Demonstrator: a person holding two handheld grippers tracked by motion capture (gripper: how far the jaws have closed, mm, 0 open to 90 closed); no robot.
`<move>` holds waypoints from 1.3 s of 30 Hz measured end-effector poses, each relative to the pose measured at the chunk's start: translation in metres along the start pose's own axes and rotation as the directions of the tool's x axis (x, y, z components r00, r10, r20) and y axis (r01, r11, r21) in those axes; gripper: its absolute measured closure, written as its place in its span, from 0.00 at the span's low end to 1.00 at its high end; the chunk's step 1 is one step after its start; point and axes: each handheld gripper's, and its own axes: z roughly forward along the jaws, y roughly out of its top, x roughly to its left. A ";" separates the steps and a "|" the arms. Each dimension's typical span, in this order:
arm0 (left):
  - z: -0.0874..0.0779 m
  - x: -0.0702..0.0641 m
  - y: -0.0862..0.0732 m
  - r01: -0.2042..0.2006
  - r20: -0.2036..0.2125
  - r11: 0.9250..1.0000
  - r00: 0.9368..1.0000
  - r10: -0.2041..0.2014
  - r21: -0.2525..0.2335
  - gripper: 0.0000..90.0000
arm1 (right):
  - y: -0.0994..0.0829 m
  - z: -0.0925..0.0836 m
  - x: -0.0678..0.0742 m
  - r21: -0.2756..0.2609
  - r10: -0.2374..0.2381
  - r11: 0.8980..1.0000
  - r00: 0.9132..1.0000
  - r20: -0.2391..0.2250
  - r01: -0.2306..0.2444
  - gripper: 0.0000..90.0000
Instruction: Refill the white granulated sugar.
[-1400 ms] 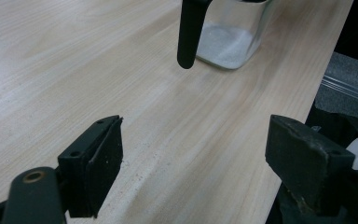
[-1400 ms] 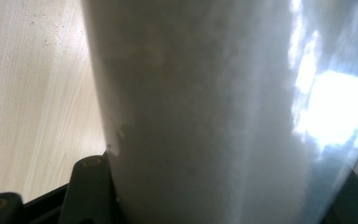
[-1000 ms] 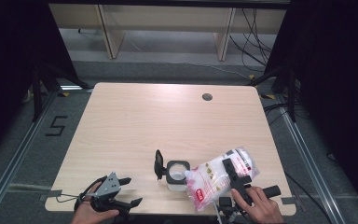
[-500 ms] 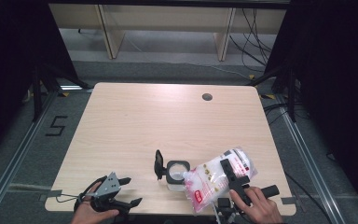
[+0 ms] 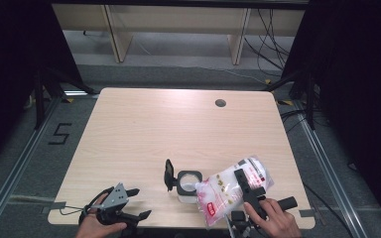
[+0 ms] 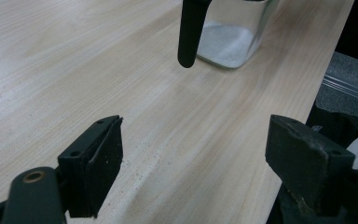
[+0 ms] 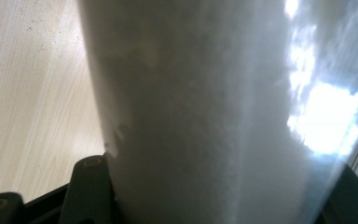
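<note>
A clear square jar (image 5: 188, 184) with white granules in its bottom stands near the table's front edge, its black flip lid (image 5: 169, 174) swung up on its left side. My right gripper (image 5: 245, 186) is shut on a clear bag of white granules (image 5: 230, 191) with a red label, tilted so that its lower corner reaches the jar's mouth. Up close, the bag (image 7: 205, 112) stands between the right gripper's (image 7: 219, 196) jaws. My left gripper (image 5: 140, 202) rests open at the front left, holding nothing. From the left gripper (image 6: 200, 158), the jar (image 6: 233, 42) and lid (image 6: 190, 32) lie ahead.
The light wooden table (image 5: 129, 124) has a round cable hole (image 5: 221, 103) at the back right. Its front edge runs just below both hands. Shelving (image 5: 178, 29) and loose cables (image 5: 278, 44) lie on the floor beyond the table.
</note>
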 end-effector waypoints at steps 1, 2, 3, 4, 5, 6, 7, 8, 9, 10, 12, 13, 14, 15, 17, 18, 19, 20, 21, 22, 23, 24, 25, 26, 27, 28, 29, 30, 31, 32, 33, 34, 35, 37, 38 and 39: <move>0.000 0.000 0.000 0.001 0.001 1.000 1.000 -0.001 -0.003 0.21 | 0.000 0.000 -0.001 -0.005 -0.020 1.000 1.000 0.003 0.020 0.48; 0.001 -0.001 0.000 0.007 0.002 1.000 1.000 -0.007 -0.011 0.21 | 0.000 0.000 -0.002 -0.005 -0.021 1.000 1.000 0.002 0.021 0.48; 0.001 -0.002 -0.001 0.020 0.001 1.000 1.000 -0.020 -0.013 0.21 | 0.001 0.000 -0.001 -0.005 -0.019 1.000 1.000 0.004 0.019 0.48; 0.001 -0.001 0.000 0.009 0.002 1.000 1.000 -0.009 -0.014 0.21 | 0.001 0.000 -0.001 -0.007 -0.022 1.000 1.000 0.006 0.022 0.48; 0.001 -0.001 0.000 0.010 0.001 1.000 1.000 -0.010 -0.013 0.21 | 0.001 0.000 -0.002 -0.005 -0.021 1.000 1.000 0.003 0.021 0.48; 0.001 -0.001 0.000 0.011 0.001 1.000 1.000 -0.011 -0.014 0.21 | 0.001 -0.001 -0.002 -0.001 -0.022 1.000 1.000 0.000 0.022 0.48; 0.000 0.000 0.000 -0.003 0.000 1.000 1.000 0.003 -0.003 0.21 | 0.001 0.000 -0.002 -0.006 -0.025 1.000 1.000 0.004 0.025 0.48; 0.000 0.000 0.000 -0.002 0.000 1.000 1.000 0.002 -0.003 0.21 | 0.001 -0.001 -0.002 -0.002 -0.024 1.000 1.000 0.003 0.024 0.48; 0.000 0.000 0.000 -0.002 0.001 1.000 1.000 0.002 -0.002 0.21 | 0.001 -0.001 -0.002 -0.002 -0.024 1.000 1.000 0.004 0.024 0.48; 0.000 0.000 0.000 -0.003 0.001 1.000 1.000 0.003 -0.003 0.21 | 0.001 0.000 -0.003 -0.003 -0.024 1.000 1.000 0.002 0.024 0.48; 0.000 0.001 0.000 -0.007 -0.004 1.000 1.000 0.007 0.001 0.21 | 0.001 0.000 -0.002 -0.005 -0.025 1.000 1.000 0.004 0.025 0.48; 0.000 -0.001 -0.001 0.027 -0.004 1.000 1.000 -0.027 -0.002 0.21 | 0.001 0.000 -0.002 -0.006 -0.024 1.000 1.000 0.003 0.024 0.48; 0.001 -0.002 -0.001 0.038 -0.004 0.999 0.999 -0.038 -0.012 0.21 | 0.001 -0.001 -0.002 -0.006 -0.026 1.000 1.000 0.003 0.026 0.48; 0.000 -0.001 -0.001 0.027 -0.005 1.000 1.000 -0.027 -0.001 0.21 | 0.001 -0.001 -0.002 -0.006 -0.029 1.000 1.000 0.004 0.029 0.48; 0.000 -0.001 -0.001 0.027 -0.004 1.000 1.000 -0.027 -0.003 0.21 | 0.001 -0.001 -0.002 -0.006 -0.018 1.000 1.000 0.003 0.018 0.48; 0.000 -0.001 -0.001 0.027 -0.004 1.000 1.000 -0.027 -0.003 0.21 | 0.002 -0.002 -0.001 0.000 0.008 1.000 1.000 -0.005 -0.008 0.48; 0.000 -0.001 -0.001 0.027 -0.004 1.000 1.000 -0.027 -0.003 0.21 | 0.002 -0.002 -0.002 0.005 0.004 1.000 1.000 -0.009 -0.004 0.48; 0.000 -0.001 -0.001 0.026 -0.007 1.000 1.000 -0.026 -0.003 0.21 | 0.003 -0.004 -0.005 0.043 -0.023 0.999 0.999 -0.040 0.024 0.48; 0.001 -0.002 -0.001 0.037 -0.007 0.999 0.999 -0.037 -0.013 0.21 | 0.003 -0.004 -0.004 0.037 -0.018 0.999 0.999 -0.039 0.019 0.48; 0.001 -0.002 -0.001 0.037 -0.006 0.999 0.999 -0.037 -0.013 0.21 | 0.002 -0.004 -0.004 0.038 -0.015 0.999 0.999 -0.043 0.017 0.48; 0.001 -0.002 -0.001 0.036 -0.006 0.999 0.999 -0.037 -0.013 0.21 | 0.002 -0.004 -0.004 0.038 -0.012 0.999 0.999 -0.048 0.014 0.48; 0.000 0.000 -0.001 0.025 -0.008 1.000 1.000 -0.025 -0.003 0.21 | 0.002 -0.004 -0.004 0.037 -0.010 0.999 0.999 -0.048 0.011 0.48; 0.000 0.001 -0.001 0.017 -0.011 1.000 1.000 -0.017 -0.007 0.21 | 0.002 -0.004 -0.004 0.039 -0.011 0.999 0.999 -0.048 0.013 0.48; -0.001 0.002 0.000 -0.002 -0.008 1.000 1.000 0.002 -0.005 0.21 | 0.002 -0.004 -0.004 0.043 0.000 0.999 0.999 -0.050 0.002 0.48; -0.001 0.002 0.000 -0.001 -0.011 1.000 1.000 0.001 0.002 0.21 | 0.002 -0.004 -0.004 0.039 -0.010 0.999 0.999 -0.046 0.012 0.48; -0.001 0.001 -0.001 0.029 -0.017 1.000 0.999 -0.029 0.001 0.21 | 0.002 -0.004 -0.005 0.037 -0.011 0.999 0.999 -0.045 0.013 0.48; 0.000 0.001 -0.001 0.033 -0.012 0.999 0.999 -0.033 -0.005 0.21 | 0.002 -0.004 -0.005 0.036 -0.010 0.999 0.999 -0.045 0.012 0.48; -0.001 0.001 -0.001 0.025 -0.017 1.000 1.000 -0.025 0.002 0.21 | 0.001 -0.004 -0.005 0.034 -0.007 0.999 0.999 -0.044 0.008 0.48; -0.001 0.002 0.000 0.006 -0.009 1.000 1.000 -0.006 -0.003 0.21 | 0.001 -0.004 -0.005 0.035 -0.004 0.999 0.999 -0.044 0.006 0.48; 0.000 0.002 -0.001 -0.002 -0.007 1.000 1.000 0.002 -0.009 0.21 | 0.001 -0.004 -0.003 0.035 0.011 0.999 0.999 -0.032 -0.010 0.48; 0.000 0.002 -0.001 0.000 -0.004 1.000 1.000 0.000 -0.008 0.21 | 0.000 -0.004 -0.003 0.031 0.018 0.999 0.999 -0.034 -0.017 0.48; 0.000 0.002 -0.001 -0.001 -0.005 1.000 1.000 0.001 -0.004 0.21 | 0.000 -0.003 -0.003 0.032 0.028 0.999 0.998 -0.059 -0.026 0.48; 0.000 0.002 -0.001 0.000 -0.004 1.000 1.000 0.000 -0.007 0.21 | 0.001 -0.004 -0.003 0.052 0.055 0.997 0.995 -0.082 -0.051 0.48; 0.000 0.002 -0.001 0.000 -0.005 1.000 1.000 0.000 -0.003 0.21 | -0.002 -0.001 -0.001 0.031 0.054 0.998 0.998 -0.043 -0.052 0.48; 0.000 0.002 -0.001 0.003 -0.004 1.000 1.000 -0.003 -0.010 0.21 | -0.002 -0.002 -0.003 0.047 0.041 0.998 0.998 -0.057 -0.039 0.48; 0.000 0.002 -0.001 0.002 -0.005 1.000 1.000 -0.002 -0.010 0.21 | -0.003 -0.002 -0.001 0.049 0.051 0.998 0.997 -0.060 -0.049 0.48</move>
